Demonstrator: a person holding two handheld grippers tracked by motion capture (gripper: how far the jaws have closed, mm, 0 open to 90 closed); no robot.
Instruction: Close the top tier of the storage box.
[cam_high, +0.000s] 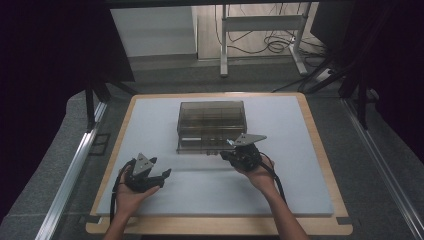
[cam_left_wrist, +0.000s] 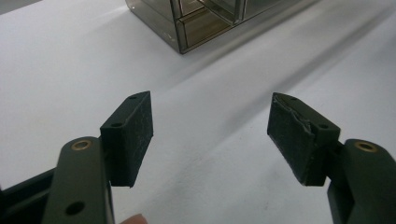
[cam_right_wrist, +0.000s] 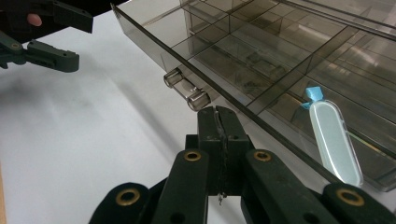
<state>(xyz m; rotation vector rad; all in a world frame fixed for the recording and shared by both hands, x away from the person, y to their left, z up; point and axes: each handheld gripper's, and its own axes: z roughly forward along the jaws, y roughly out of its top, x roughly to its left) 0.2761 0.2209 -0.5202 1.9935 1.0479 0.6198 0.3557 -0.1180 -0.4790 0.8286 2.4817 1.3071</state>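
Note:
A smoky clear drawer box stands mid-table on the white mat. Its bottom drawer is slid out toward me, with several compartments. A pale blue oblong piece with a blue tab lies in a front compartment. My right gripper is shut with nothing between its pads, its tip just beside the drawer's clear handle; I cannot tell if they touch. In the high view, the right gripper sits at the drawer front. My left gripper rests open low on the mat, its pads wide apart over bare mat.
The mat lies on a wooden board with grey padding around it. Metal rails run along both sides. A corner of the box shows beyond the left gripper. The left gripper also appears far off in the right gripper view.

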